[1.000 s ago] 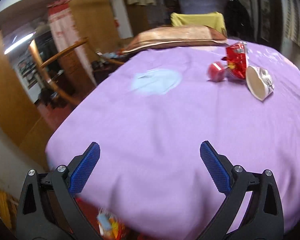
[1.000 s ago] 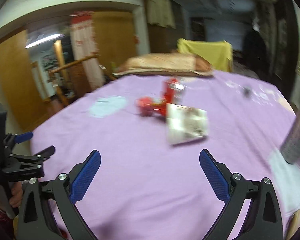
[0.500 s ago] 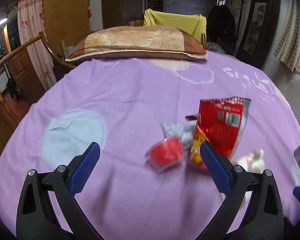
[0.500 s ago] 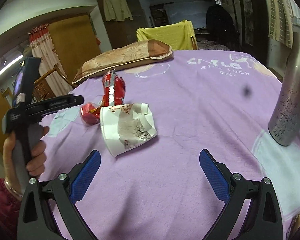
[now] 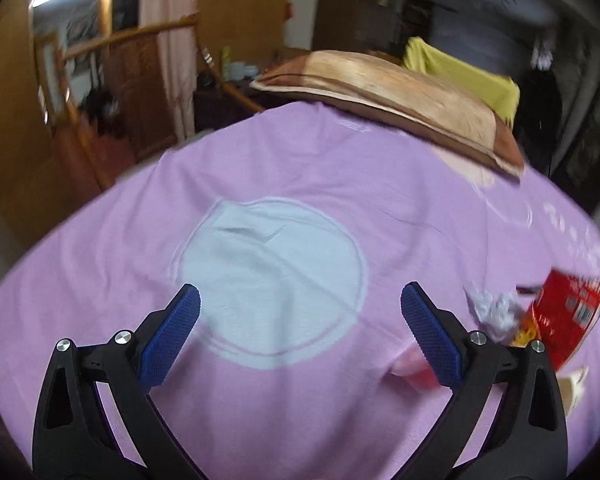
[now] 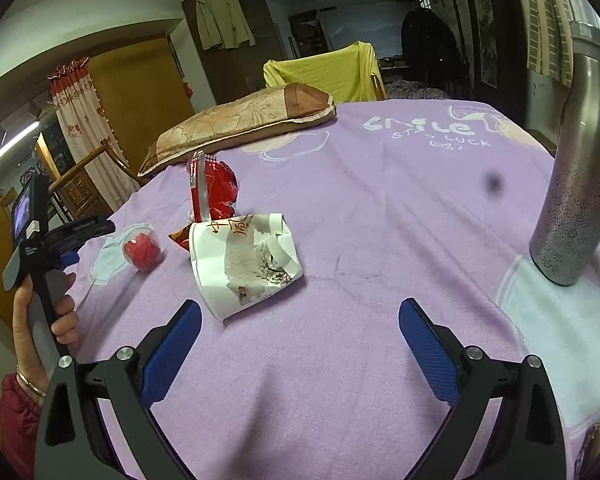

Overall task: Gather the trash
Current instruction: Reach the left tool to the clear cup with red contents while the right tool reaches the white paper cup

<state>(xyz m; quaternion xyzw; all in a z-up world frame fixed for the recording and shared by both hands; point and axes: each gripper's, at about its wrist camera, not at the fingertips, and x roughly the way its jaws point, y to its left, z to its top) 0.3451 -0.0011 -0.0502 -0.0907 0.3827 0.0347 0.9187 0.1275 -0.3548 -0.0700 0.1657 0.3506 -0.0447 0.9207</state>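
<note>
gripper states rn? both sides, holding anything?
Left gripper: open, holding nothing, over the purple bedspread.
Right gripper: open, holding nothing, crumpled paper cup just ahead of it.

Purple sheet (image 6: 380, 240), far end: white print "SMILE", smaller line beneath partly legible, "…LUCK", then small unreadable marks. Crushed paper cup (image 6: 244, 264): red brush-style characters near rim, not legible. Red snack bag (image 5: 560, 320): white label patches, print too blurred to read. Curtain (image 6: 80, 120): red motifs, unreadable. No other text legible.
</note>
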